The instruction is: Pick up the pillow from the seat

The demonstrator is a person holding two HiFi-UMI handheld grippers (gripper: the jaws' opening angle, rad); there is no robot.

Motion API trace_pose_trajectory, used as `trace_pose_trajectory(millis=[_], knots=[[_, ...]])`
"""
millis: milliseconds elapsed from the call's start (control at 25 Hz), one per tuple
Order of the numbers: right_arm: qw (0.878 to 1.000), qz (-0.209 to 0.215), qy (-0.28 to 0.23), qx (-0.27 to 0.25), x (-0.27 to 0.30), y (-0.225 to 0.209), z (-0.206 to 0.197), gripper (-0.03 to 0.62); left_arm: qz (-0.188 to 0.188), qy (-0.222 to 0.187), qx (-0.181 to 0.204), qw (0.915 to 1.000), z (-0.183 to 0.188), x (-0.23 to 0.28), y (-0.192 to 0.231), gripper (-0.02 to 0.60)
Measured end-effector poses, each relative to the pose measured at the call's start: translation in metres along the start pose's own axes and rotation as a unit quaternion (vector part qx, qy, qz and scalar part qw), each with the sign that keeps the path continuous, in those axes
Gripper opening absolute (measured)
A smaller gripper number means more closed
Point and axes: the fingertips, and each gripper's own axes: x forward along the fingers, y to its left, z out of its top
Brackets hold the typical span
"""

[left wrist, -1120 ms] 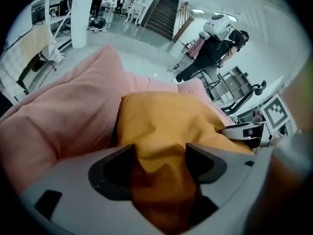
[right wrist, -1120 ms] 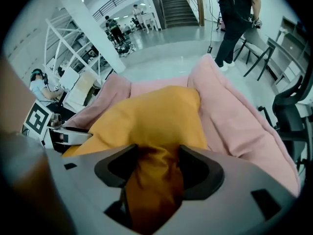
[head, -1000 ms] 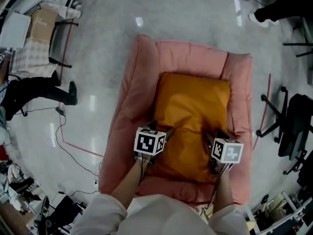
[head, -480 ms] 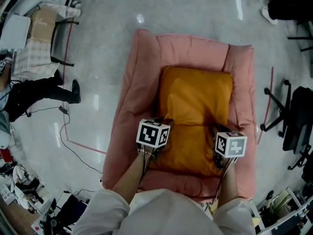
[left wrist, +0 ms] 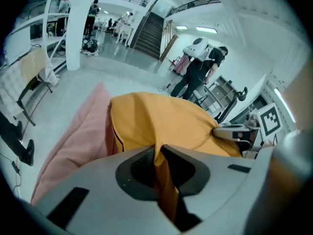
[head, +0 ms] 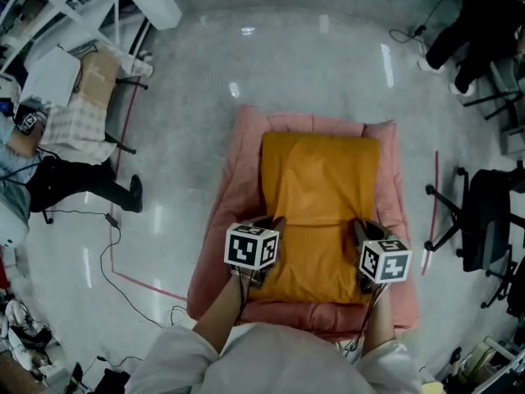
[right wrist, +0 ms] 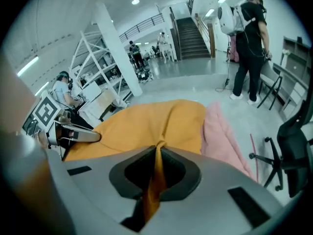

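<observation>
An orange pillow (head: 320, 203) lies lengthwise over the pink padded seat (head: 234, 212) on the floor, with its near end raised. My left gripper (head: 276, 223) pinches a fold of orange fabric at the near left corner. My right gripper (head: 358, 230) pinches one at the near right corner. Both pairs of jaws have just been closing with the fabric between them. The left gripper view shows cloth of the pillow (left wrist: 156, 116) squeezed in the left gripper (left wrist: 160, 153). In the right gripper view, a pleat of the pillow (right wrist: 146, 121) runs into the right gripper (right wrist: 157, 152).
A black office chair (head: 484, 220) stands right of the seat, beside a red tape line (head: 432, 212). A person (head: 74, 179) and a folding chair (head: 90, 80) are at the left. Another person (head: 467, 23) stands at the far right. A cable (head: 111, 245) trails on the floor.
Both grippers went from open over the pillow's near edge to shut on its fabric, then rose. The pillow's near end came up with them and the pillow stretched out flatter.
</observation>
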Motion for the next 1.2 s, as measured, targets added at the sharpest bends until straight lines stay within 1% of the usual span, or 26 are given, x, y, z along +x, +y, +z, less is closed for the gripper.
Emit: trace_pose_trajectory(millis=[160, 280, 440, 560, 640, 760, 920, 1040, 1200], knots=[[0.997, -0.002, -0.074, -0.019, -0.043, 0.018, 0.043, 0.035, -0.014, -0.079, 0.017, 0.9966, 0.044, -0.053, -0.022, 0.038], [0.993, -0.006, -0.115, -0.026, -0.073, 0.034, 0.063, 0.035, -0.015, -0.12, 0.039, 0.9919, 0.065, -0.089, -0.035, 0.04], [0.986, -0.022, -0.159, -0.043, -0.109, 0.054, 0.076, 0.035, -0.022, -0.161, 0.05, 0.9854, 0.073, -0.125, -0.049, 0.04], [0.98, -0.04, -0.188, -0.056, -0.142, 0.066, 0.078, 0.035, -0.041, -0.188, 0.053, 0.9799, 0.073, -0.15, -0.063, 0.037], [0.975, -0.054, -0.208, -0.064, -0.165, 0.074, 0.08, 0.035, -0.055, -0.207, 0.062, 0.9748, 0.074, -0.167, -0.076, 0.034], [0.965, -0.078, -0.241, -0.069, -0.204, 0.085, 0.077, 0.035, -0.079, -0.235, 0.086, 0.9651, 0.074, -0.193, -0.098, 0.031], [0.95, -0.108, -0.283, -0.069, -0.254, 0.093, 0.061, 0.034, -0.111, -0.264, 0.121, 0.9503, 0.066, -0.222, -0.132, 0.028], [0.942, -0.13, -0.303, -0.062, -0.285, 0.095, 0.044, 0.034, -0.131, -0.271, 0.146, 0.9423, 0.057, -0.235, -0.157, 0.023], [0.933, -0.156, -0.32, -0.042, -0.321, 0.088, 0.017, 0.035, -0.159, -0.266, 0.173, 0.9348, 0.044, -0.242, -0.192, 0.021]])
